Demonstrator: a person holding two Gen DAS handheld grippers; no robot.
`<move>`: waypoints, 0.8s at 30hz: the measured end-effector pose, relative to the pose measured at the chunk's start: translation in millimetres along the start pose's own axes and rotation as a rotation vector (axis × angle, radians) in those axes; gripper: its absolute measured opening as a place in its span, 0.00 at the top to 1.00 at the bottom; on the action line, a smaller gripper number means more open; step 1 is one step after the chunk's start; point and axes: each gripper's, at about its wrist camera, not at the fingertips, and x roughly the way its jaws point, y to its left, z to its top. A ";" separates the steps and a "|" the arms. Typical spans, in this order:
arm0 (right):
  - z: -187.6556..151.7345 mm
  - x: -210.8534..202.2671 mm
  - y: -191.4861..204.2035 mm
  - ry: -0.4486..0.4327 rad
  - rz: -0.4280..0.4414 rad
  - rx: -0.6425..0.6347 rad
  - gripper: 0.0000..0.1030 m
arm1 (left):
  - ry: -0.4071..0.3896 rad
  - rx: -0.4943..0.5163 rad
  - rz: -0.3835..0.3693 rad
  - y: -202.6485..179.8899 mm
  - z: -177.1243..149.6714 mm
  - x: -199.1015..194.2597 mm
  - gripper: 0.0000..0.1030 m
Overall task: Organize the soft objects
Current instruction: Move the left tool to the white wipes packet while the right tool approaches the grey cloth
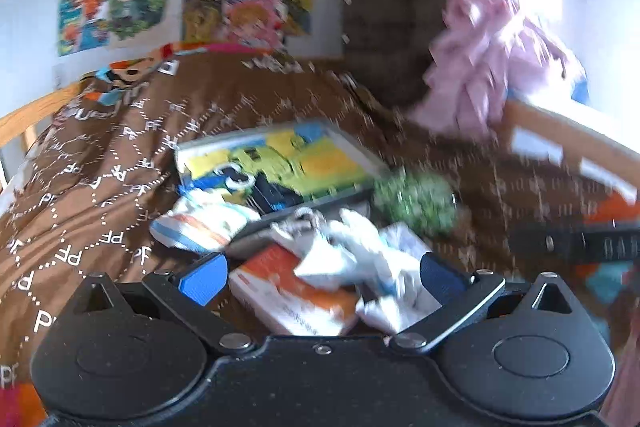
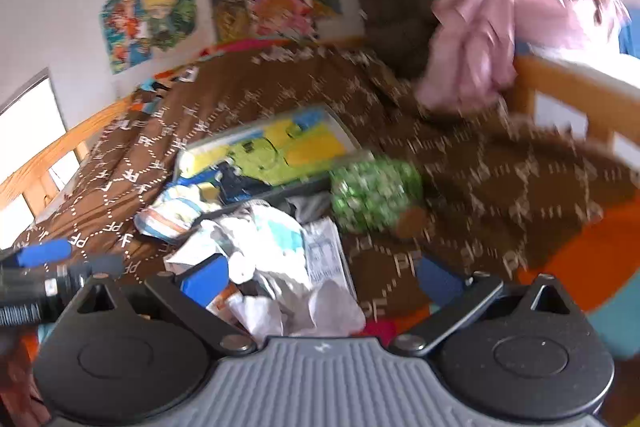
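Both wrist views, blurred, looking across a bed [image 1: 100,155] covered with a brown patterned blanket. The left gripper [image 1: 320,277] has its fingers [image 1: 202,279] spread wide with nothing between the pads; the right gripper [image 2: 320,279] likewise shows its fingers [image 2: 206,281] apart and empty. The soft things to be organized lie in a loose heap near the middle of the bed — crumpled white cloths [image 1: 344,251], a white-and-blue striped piece [image 1: 200,223] to their left, and a green patterned bundle [image 1: 416,199] to their right. Mixed in are hard items: a colourful picture book [image 1: 280,163] behind the heap and an orange-and-white booklet [image 1: 288,295] partly under the white cloths. A pink garment [image 1: 488,67] hangs at the far right, by the wooden bed rail [image 1: 560,135].

The step in hand appears to be the approach to a first pick. It goes best if one gripper settles on a single cloth — the topmost white one is likeliest — and pinches a raised fold rather than a flat patch, so the booklet beneath is not caught. The other gripper can hold neighbouring pieces down. The blur makes exact fold edges hard to tell.
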 end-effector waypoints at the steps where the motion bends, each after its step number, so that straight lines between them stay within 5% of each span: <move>1: -0.6 4.5 -3.6 0.030 -0.001 0.023 0.00 | 0.015 0.020 0.002 -2.2 -1.2 2.3 0.01; 9: -7.0 28.3 -5.3 0.170 0.001 0.038 0.00 | 0.125 0.078 0.010 -8.4 -8.1 18.3 0.01; 14: -10.0 46.4 -1.2 0.274 -0.011 0.021 0.00 | 0.286 0.068 0.051 -4.7 -14.6 40.5 0.01; 24: -10.2 85.9 -0.2 0.424 0.024 0.010 0.00 | 0.398 0.016 0.022 7.3 -16.2 70.1 0.01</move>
